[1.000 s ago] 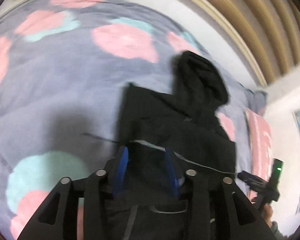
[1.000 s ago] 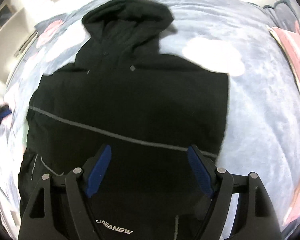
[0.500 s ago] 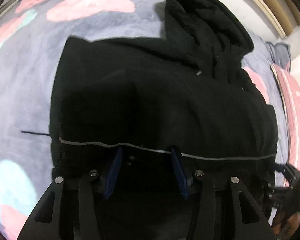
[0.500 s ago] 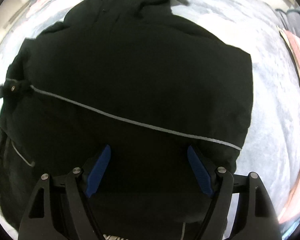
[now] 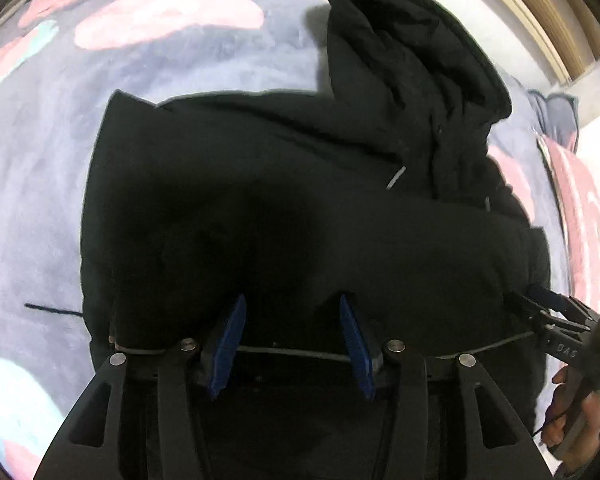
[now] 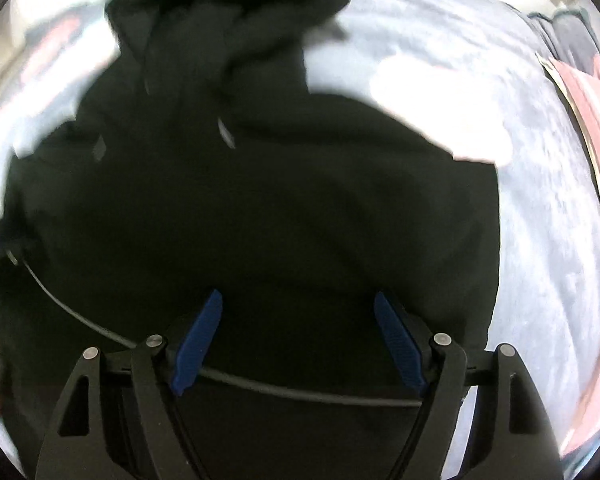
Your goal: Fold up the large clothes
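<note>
1. Lying flat on the flower-patterned bed blanket (image 5: 40, 200), the black hooded jacket (image 5: 300, 200) is seen, hood farthest away.
2. Left tongs (image 5: 292, 340) are held apart, gripping nothing, over its hem.
3. Right tongs (image 6: 298, 336) are spread wide, gripping nothing, above the hem.

Black hoodie (image 5: 300, 208) flat on blanket (image 5: 40, 184); left gripper (image 5: 292, 320) w/ pads apart over hoodie's hem.
</note>
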A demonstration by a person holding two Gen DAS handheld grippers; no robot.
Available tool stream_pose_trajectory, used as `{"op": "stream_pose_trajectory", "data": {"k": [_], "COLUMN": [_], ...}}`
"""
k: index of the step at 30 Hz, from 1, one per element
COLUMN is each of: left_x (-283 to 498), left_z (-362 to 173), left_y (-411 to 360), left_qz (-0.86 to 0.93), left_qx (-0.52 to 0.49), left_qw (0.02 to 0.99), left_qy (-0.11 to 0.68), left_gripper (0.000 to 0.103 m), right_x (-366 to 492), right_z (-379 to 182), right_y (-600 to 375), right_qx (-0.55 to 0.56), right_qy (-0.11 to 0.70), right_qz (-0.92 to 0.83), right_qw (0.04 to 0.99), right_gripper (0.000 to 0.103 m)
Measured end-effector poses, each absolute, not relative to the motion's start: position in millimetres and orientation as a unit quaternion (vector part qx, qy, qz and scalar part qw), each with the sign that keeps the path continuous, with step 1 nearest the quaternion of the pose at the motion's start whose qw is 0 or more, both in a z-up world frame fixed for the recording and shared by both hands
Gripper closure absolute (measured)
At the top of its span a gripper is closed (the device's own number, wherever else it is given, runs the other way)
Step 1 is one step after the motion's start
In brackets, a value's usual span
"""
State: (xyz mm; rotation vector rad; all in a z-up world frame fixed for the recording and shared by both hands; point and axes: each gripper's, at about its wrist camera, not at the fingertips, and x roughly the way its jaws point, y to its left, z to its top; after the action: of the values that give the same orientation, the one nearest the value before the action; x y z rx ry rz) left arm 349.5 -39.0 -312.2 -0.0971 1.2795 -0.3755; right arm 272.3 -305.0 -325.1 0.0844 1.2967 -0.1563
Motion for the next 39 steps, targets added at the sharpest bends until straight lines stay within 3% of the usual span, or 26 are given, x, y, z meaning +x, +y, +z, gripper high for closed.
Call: {"op": "stream_pose_trajectory", "data": {"k": [5,13,22,31,39], "left_x": [354,312,326,404,510], "left_z": [-312,-203,-146,-136,-182], "left_y": [-58,-59,-69,-72,-107], "left_qz": [-0.155,-0.236,-0.292,-0.308,-0.269], "left_qx": [0.000,-0.007,0.034,0.011,-0.016], "left_qw": [0.779,0.805,0.809,0.818,0.826], "left_qy": [0.607,0.545,0.508,0.486,0.495], "left_gripper": [0.054,0.053,0.053,0.053,0.053], "right_x": [272,199,188,228,369], "right_z": [-317,-227,-172,-155,-205], "right_y": [-306,-331,-331,-336,-387], "right_qx": [0.044,0.131,0.201,0.231,0.215], "right_qy": [0.633,0.585,0.523,0.470,0.468], "right_qz": [-0.090,-0.092,-0.132,-0.144,-0.127], "right_qw": [0.767,0.795,0.818,0.840,0.848], "right_gripper": [0.023,0.023,0.023,0.023,0.023]}}
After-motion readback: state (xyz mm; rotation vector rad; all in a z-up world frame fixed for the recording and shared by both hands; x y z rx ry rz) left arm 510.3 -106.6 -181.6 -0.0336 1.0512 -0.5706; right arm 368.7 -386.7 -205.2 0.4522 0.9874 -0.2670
